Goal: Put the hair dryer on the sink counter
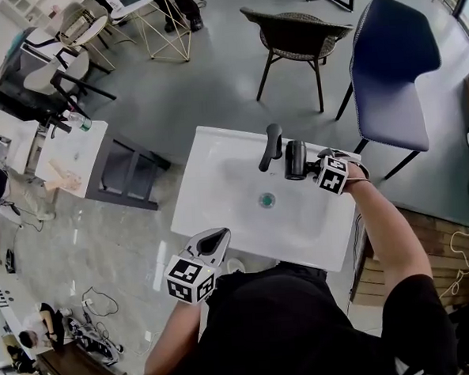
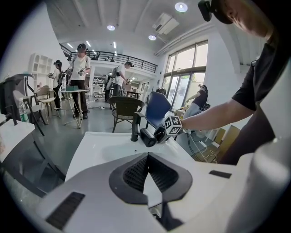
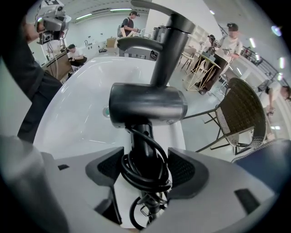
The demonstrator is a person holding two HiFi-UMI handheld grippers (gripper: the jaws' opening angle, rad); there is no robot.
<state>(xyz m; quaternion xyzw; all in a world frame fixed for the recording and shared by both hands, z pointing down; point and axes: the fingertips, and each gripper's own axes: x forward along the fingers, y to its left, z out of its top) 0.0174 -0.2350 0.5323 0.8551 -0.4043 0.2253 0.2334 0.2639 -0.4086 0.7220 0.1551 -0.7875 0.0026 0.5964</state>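
A dark grey hair dryer (image 1: 295, 159) lies on the white sink counter (image 1: 209, 156), just right of the black faucet (image 1: 272, 145). Its cord is wound around the handle. My right gripper (image 1: 312, 168) is at the handle end. In the right gripper view the jaws of the right gripper (image 3: 145, 169) stand wide on either side of the corded handle, and the barrel of the hair dryer (image 3: 148, 107) lies crosswise in front of the faucet (image 3: 168, 50). My left gripper (image 1: 214, 241) hovers at the sink's near edge. The left gripper (image 2: 146, 175) is shut and holds nothing.
The basin has a drain (image 1: 266, 200) in its middle. Behind the sink stand a wicker chair (image 1: 296, 32) and a blue chair (image 1: 394, 70). A white side table (image 1: 70, 153) is to the left. Several people stand in the room's background.
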